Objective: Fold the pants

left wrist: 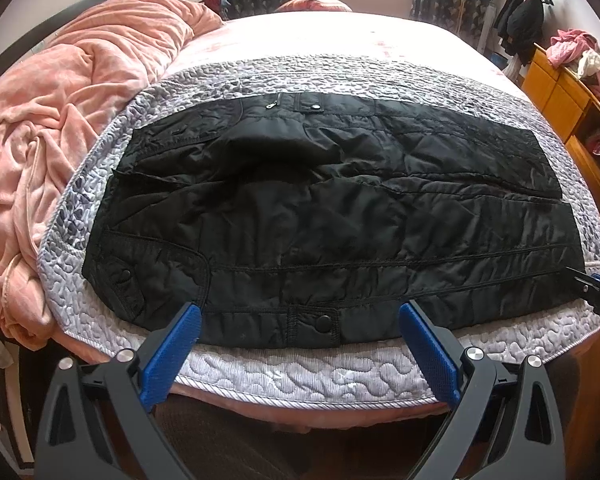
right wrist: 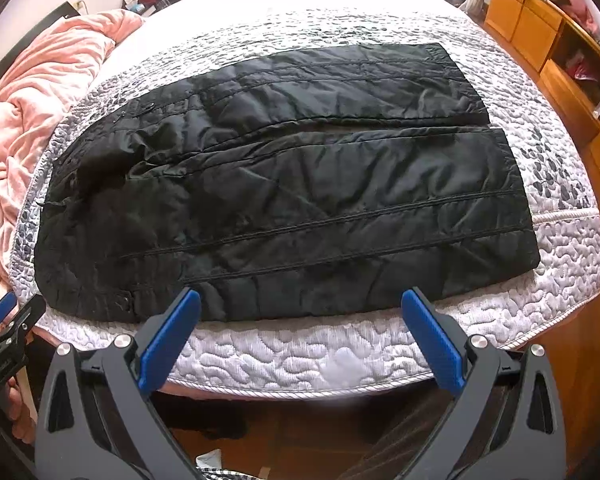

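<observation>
On the left of the bed lies a bunched pink blanket (left wrist: 60, 120), clear of the work area. The black quilted pants (left wrist: 320, 216) lie spread flat on the grey-white quilted mattress pad (left wrist: 300, 376), waistband to the left, the two legs running to the right with a narrow gap between them; the near leg lies along the front edge of the bed. No fold has been made yet.

The left gripper (left wrist: 300, 332) hovers at the near edge, jaws spread wide and holding nothing, one blue pad (left wrist: 172, 356) just beside the waist corner with the snap button (left wrist: 324, 322) between the fingers. The right gripper (right wrist: 300, 328) hovers further along the near leg, likewise wide apart and empty. To the far right stands a wooden cabinet (left wrist: 560, 92).

Judged step: grasp the near edge for a lengthwise fold, near leg over far leg.

- Seat each gripper on the outer seam, both fabric layers between the pads.
- Place the left near the waistband, the right toward the hem, well apart.
- Lift both together; padded fabric is slippery and may sag between grips.
- Align hems and waist edges before release.
</observation>
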A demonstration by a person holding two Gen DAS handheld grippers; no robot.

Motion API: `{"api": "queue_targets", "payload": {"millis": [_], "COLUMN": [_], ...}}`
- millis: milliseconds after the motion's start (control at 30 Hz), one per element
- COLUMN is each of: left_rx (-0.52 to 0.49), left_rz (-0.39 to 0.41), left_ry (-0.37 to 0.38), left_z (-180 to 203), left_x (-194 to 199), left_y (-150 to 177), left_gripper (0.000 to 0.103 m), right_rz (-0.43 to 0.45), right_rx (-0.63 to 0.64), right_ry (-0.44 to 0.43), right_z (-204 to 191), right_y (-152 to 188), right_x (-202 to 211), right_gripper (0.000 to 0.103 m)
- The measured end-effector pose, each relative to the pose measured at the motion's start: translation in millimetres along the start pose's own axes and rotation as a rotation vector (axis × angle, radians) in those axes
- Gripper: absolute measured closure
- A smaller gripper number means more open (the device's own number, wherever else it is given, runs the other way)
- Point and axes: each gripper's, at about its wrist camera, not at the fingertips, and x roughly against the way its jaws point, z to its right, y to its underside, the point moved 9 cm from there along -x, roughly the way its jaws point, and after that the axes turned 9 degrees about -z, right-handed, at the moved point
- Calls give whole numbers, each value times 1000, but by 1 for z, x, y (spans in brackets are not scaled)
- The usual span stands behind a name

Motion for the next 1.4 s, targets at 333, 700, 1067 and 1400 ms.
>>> {"api": "queue_targets", "payload": {"millis": [333,700,1067,1400], "left_rx": [0,-2,-3,-4], "left_rz": [-2,-4,-7,-7], "left_ry": [1,1,2,1], "left_z": [-1,-1,2,2], "left_x": [0,-1,-5,-7], "left_y": [-1,-1,0,-2], "left_gripper": [4,4,4,4], "right_rz": [0,-1,-3,-4], "right_rx": [9,11,9,10], "right_ry": [10,11,8,9], "right_z": [1,2,2,2], "right_y": [-1,-1,-2,-2], "right_x": [-3,-3,-5,-5], "right_gripper": [3,3,3,3]}}
